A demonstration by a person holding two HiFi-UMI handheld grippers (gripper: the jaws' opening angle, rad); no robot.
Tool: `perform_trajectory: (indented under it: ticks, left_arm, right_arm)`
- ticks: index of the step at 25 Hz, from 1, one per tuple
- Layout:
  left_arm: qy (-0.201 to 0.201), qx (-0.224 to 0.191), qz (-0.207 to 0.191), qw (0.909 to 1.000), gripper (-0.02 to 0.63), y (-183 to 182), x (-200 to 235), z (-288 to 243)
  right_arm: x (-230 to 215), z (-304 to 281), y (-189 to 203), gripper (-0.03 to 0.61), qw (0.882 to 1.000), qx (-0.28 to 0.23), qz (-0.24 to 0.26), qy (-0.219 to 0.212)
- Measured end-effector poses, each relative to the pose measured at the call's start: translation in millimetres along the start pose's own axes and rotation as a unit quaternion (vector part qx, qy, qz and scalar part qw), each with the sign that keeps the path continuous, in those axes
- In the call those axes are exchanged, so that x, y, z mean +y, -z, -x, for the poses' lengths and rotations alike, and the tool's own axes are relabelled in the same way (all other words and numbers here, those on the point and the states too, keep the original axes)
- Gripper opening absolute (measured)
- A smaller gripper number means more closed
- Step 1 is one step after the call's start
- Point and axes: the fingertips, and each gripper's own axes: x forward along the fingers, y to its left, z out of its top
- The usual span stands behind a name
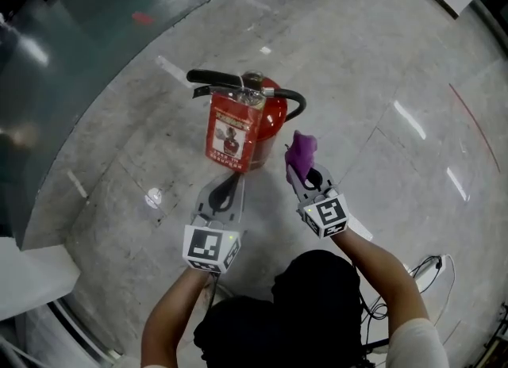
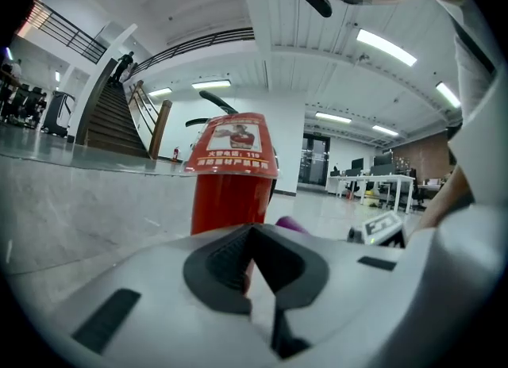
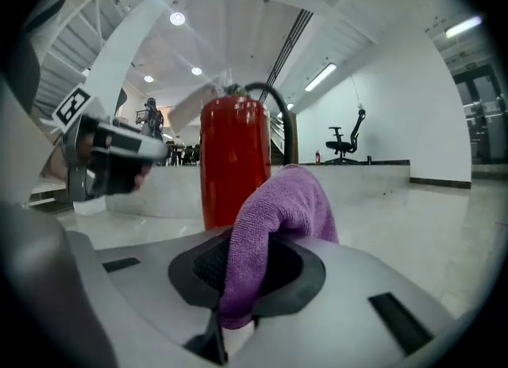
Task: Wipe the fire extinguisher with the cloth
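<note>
Here, in the head view, a red fire extinguisher (image 1: pixel 242 124) stands upright on the pale polished floor (image 1: pixel 381 65). Its black handle (image 1: pixel 214 79) reaches toward 9 o'clock and its black hose (image 1: pixel 295 105) curves down the 3 o'clock side. A printed label (image 1: pixel 228 138) on the body faces the person.

The right hand-held gripper (image 1: pixel 305 174) sits at 4 o'clock of the extinguisher and pinches a purple cloth (image 1: pixel 301 151). A fold of the cloth stands up beyond the jaw tips. It is just beside the red body, and no view shows whether the two touch. In the right gripper view the cloth (image 3: pixel 278 208) hangs down through the closed jaws of the right hand-held gripper (image 3: pixel 238 235), with the extinguisher (image 3: pixel 234 160) directly behind it.

The left hand-held gripper (image 1: pixel 225 192) lies at 6 o'clock of the extinguisher and points toward the label. In the left gripper view its jaws (image 2: pixel 252 231) are pressed together with nothing between them. The extinguisher (image 2: pixel 234 184) rises just ahead of them.
</note>
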Motion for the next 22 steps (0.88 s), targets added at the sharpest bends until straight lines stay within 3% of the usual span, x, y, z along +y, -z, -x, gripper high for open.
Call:
perform_trajectory:
  ticks: [4, 7, 15, 22]
  left_arm:
    - [0.003, 0.000, -0.002, 1.0000, 0.005, 0.8, -1.2, 1.4]
    - [0.000, 0.000, -0.001, 1.0000, 0.005, 2.6, 1.3, 2.1]
    - [-0.014, 0.008, 0.012, 0.9998, 0.005, 12.3, 12.8, 9.2]
    - [-0.009, 0.013, 0.014, 0.9998, 0.005, 19.3, 11.4, 8.4]
  right_arm:
    - [2.6, -22.8, 73.6, 0.055, 0.997, 0.066, -0.028, 0.000]
    - [2.7, -41.9, 103.5, 0.055, 0.995, 0.088, -0.044, 0.002]
    - [10.4, -74.4, 135.6, 0.055, 0.991, 0.113, -0.076, -0.008]
    - [15.0, -85.4, 129.4, 0.055, 0.990, 0.104, -0.088, -0.020]
